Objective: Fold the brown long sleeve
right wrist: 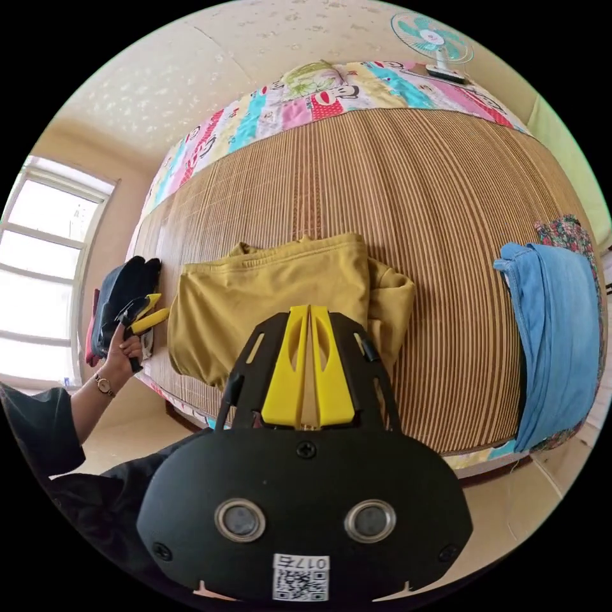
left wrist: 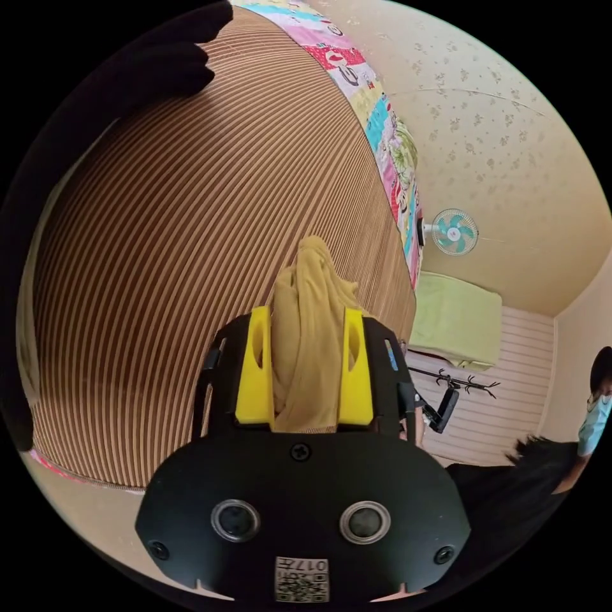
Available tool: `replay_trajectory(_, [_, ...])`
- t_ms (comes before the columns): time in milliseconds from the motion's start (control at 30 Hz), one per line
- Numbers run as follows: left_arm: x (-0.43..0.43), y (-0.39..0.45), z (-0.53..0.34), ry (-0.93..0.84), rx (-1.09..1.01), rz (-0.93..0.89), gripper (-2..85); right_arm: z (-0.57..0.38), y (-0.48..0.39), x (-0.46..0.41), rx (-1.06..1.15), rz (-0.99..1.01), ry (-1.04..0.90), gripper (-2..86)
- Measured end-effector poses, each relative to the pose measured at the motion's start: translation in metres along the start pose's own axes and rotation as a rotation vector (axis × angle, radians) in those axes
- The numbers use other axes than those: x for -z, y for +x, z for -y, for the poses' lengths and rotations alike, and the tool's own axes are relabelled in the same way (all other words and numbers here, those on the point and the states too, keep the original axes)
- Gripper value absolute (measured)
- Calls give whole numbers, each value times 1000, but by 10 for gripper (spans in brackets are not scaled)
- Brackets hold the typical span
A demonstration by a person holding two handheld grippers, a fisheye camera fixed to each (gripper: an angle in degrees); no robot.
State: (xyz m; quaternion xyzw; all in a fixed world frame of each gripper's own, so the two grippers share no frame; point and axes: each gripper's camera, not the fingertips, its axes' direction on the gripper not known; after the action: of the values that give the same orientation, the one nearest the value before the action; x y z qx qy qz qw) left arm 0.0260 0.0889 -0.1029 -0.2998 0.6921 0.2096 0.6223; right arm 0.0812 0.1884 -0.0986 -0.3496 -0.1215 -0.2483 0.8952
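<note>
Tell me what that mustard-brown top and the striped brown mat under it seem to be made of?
The mustard-brown long-sleeve top looks like a soft, matte knit, perhaps cotton jersey: it has a ribbed collar and bunches in limp folds between the left gripper jaws. The striped brown mat looks like thin bamboo or reed slats, judging by its fine parallel ridges and slight sheen; I cannot be sure.

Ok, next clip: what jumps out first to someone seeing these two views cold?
In the left gripper view, the left gripper has its yellow jaws clamped on a bunched fold of the brown long sleeve, against the striped mat. In the right gripper view the garment lies partly folded mid-mat, with folded blue jeans at the mat's right edge.
</note>
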Motion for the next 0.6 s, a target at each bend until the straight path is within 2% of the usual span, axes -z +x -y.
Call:
replay_trajectory(67, [-1,-13,-28,-52,12,6,179,1,-41,-14,155,-41,-61,4])
replay_trajectory(133, [-14,-22,-56,-137,13,12,173,3,-61,-33,194,-236,-106,3])
replay_trajectory(200, [-42,-23,-83,-279,-44,81,105,-1,-57,-57,142,-596,-31,3])
replay_trajectory(233, [-48,-22,-87,-303,-58,115,77,-2,-54,-68,170,-670,-42,2])
replay_trajectory(267, [-51,-22,-93,-325,-80,183,45,-4,-40,-96,229,-774,-147,2])
replay_trajectory(300, [-46,-25,-95,-319,-79,243,36,-8,-21,-117,278,-778,-246,2])
replay_trajectory(333, [-40,-29,-96,-301,-75,255,34,-10,-18,-113,313,-763,-210,2])
replay_trajectory(367, [-27,-42,-99,-249,-46,229,30,-8,-14,-104,334,-771,-172,2])
replay_trajectory(433, [-7,-70,-104,-171,59,123,27,11,-4,-88,228,-729,-214,2])
replay_trajectory(500, [13,-101,-114,-61,176,-14,123,25,6,-40,12,-628,-106,2])
replay_trajectory(600, [-7,-109,-117,-73,182,-155,174,16,-17,16,-11,-436,96,3])
